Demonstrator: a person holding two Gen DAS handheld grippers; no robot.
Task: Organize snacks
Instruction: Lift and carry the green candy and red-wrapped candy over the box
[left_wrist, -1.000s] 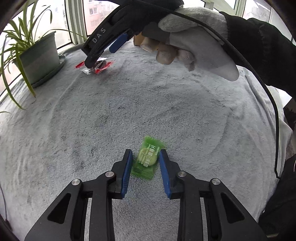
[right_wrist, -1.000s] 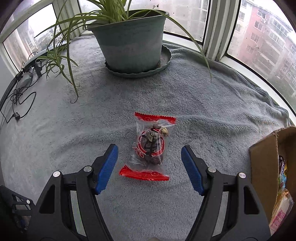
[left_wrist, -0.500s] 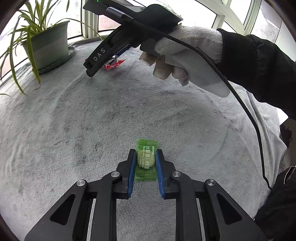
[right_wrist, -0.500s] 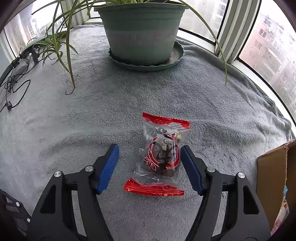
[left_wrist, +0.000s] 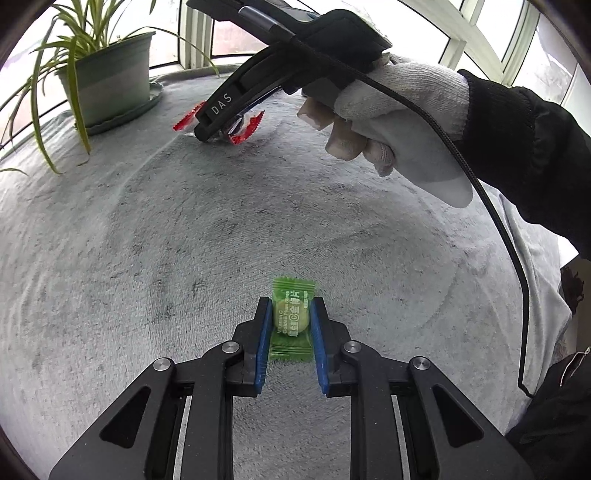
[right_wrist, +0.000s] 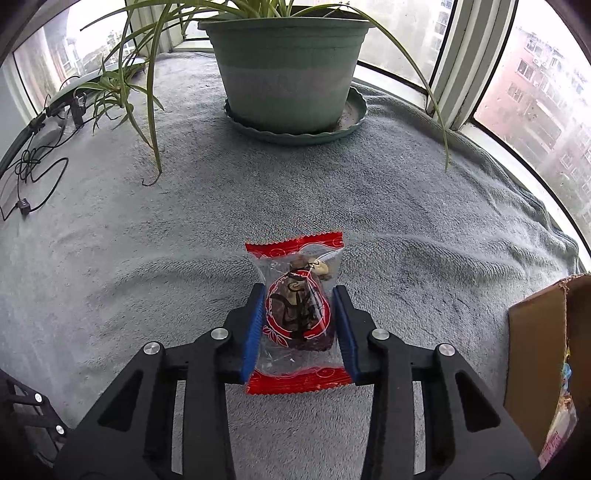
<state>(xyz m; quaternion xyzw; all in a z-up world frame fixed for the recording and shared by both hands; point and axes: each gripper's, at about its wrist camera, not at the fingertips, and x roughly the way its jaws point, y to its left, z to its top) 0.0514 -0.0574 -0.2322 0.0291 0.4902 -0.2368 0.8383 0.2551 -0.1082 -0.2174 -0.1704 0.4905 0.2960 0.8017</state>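
Both tongs are down on the grey fleece blanket (left_wrist: 177, 229) and both have a snack between their pads. The left gripper (left_wrist: 289, 325) is nearly closed, blue pads pressed against either side of the green candy packet (left_wrist: 291, 319), which lies flat on the blanket at six o'clock in the left wrist view, its top edge poking out past the fingertips. Up at eleven o'clock in that same view sits the right gripper (left_wrist: 218, 127), held in a white-gloved hand (left_wrist: 391, 122) with a black cable trailing off it, its tip planted on the red-ended snack wrapper (left_wrist: 245, 125). Over to the right wrist view: the right gripper's pads squeeze the sides of that clear wrapper with red crimped ends (right_wrist: 299, 317), a dark lump visible inside, the packet lying on the blanket at six o'clock; whether it is lifted at all I cannot tell. The green plant pot (right_wrist: 288, 70) stands in its saucer at twelve o'clock, well apart from the wrapper, long leaves drooping to both sides. At four o'clock on the frame edge stands an open cardboard box (right_wrist: 535, 354) with colourful packets showing inside. Black cables (right_wrist: 33, 173) lie at nine o'clock.
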